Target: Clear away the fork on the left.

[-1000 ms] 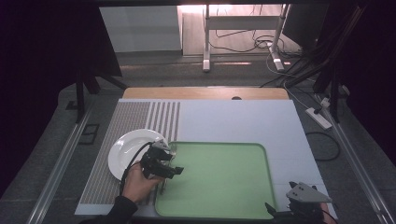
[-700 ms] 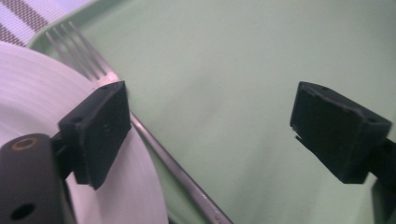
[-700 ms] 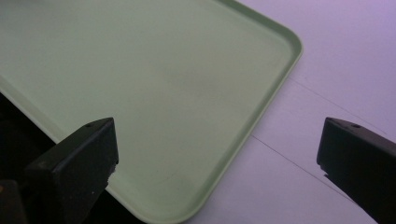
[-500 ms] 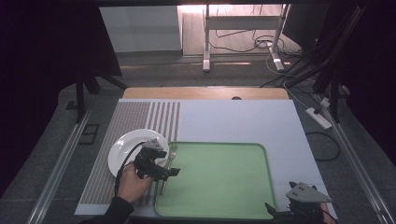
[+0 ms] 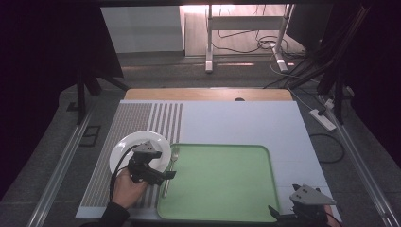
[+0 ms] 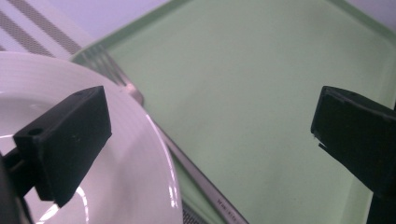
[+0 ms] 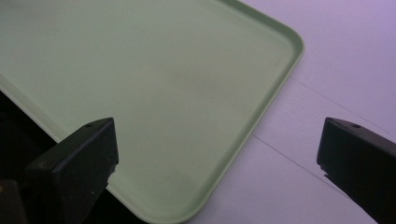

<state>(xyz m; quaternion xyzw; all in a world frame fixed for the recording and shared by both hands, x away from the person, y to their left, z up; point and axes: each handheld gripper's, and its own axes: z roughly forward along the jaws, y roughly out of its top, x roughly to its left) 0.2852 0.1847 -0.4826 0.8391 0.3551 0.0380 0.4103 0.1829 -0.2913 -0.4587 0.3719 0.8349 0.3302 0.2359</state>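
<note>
A white plate (image 5: pixel 135 145) lies on the striped left part of the table mat. A metal fork (image 5: pixel 169 172) rests beside it, along the left rim of the green tray (image 5: pixel 222 182). My left gripper (image 5: pixel 162 173), held by a hand, hovers over the plate's near right edge, pointing toward the tray. In the left gripper view it (image 6: pixel 212 135) is open wide, with the plate (image 6: pixel 140 186) under the left jaw, the fork (image 6: pixel 196 172) running between the jaws and the tray (image 6: pixel 261 93) beyond. My right gripper (image 5: pixel 283 215) sits at the tray's near right corner, open (image 7: pixel 215 158) over the tray (image 7: pixel 154 84), holding nothing.
The pale table mat (image 5: pixel 236 123) stretches beyond the tray, with its bare surface (image 7: pixel 336 70) right of the tray corner. A wooden table edge (image 5: pixel 208 93) is at the back. Cables and a power strip (image 5: pixel 323 118) lie on the floor around.
My left gripper has drifted a little left, off the tray's edge and over the plate's rim, and the fork's handle now shows. The right gripper has stayed in place.
</note>
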